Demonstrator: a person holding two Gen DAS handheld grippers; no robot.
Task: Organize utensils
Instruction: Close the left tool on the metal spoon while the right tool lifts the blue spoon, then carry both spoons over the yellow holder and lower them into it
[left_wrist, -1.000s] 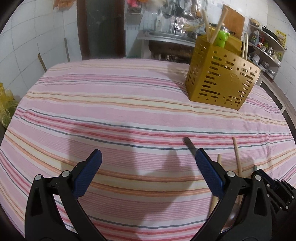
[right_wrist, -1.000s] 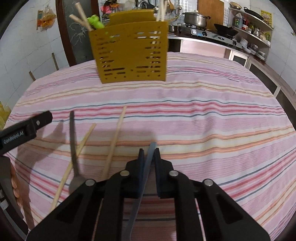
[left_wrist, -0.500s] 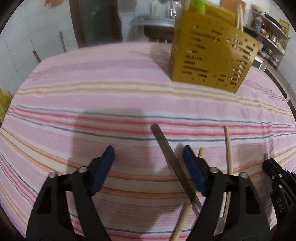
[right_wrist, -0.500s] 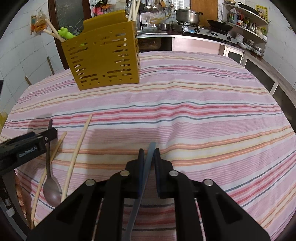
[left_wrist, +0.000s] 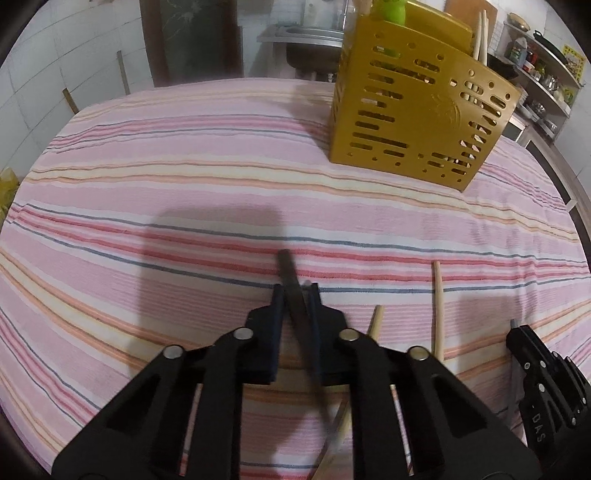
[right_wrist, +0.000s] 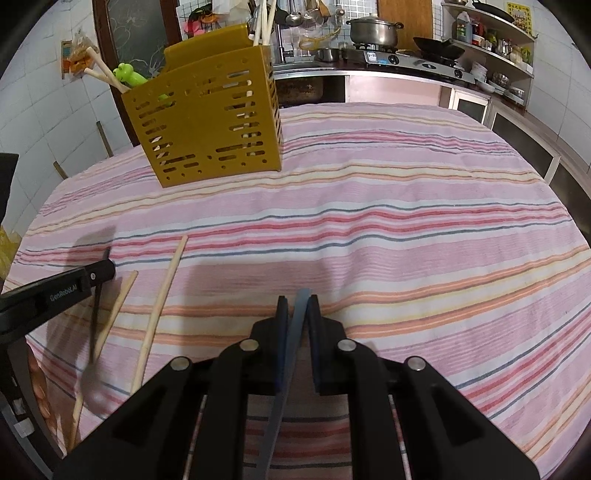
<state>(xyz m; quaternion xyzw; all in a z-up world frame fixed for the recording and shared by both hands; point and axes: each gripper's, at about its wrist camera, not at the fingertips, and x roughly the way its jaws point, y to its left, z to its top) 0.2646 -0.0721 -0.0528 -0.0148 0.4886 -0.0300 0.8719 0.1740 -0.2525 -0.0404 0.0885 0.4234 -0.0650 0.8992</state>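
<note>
My left gripper (left_wrist: 297, 291) has its jaws closing on the dark handle of a metal spoon (left_wrist: 286, 264), and the pads press it from both sides. In the right wrist view the spoon's bowl (right_wrist: 90, 384) hangs blurred just above the cloth. My right gripper (right_wrist: 298, 301) is shut on a flat grey-blue utensil handle (right_wrist: 291, 354). Two wooden chopsticks (right_wrist: 162, 306) lie on the striped cloth between the grippers. The golden slotted utensil holder (left_wrist: 417, 122) stands at the back with chopsticks and a green frog-topped piece (right_wrist: 129, 75) in it.
The pink striped tablecloth (right_wrist: 406, 221) covers a round table whose edge falls away to the right. Behind it are a counter with a stove and a steel pot (right_wrist: 373, 29), and shelves of jars. A tiled wall and a dark door stand at the left.
My left gripper slid right over the spoon handle and its wide jaws came together on it. The right gripper kept its grip on the grey utensil and shifted a little sideways.
</note>
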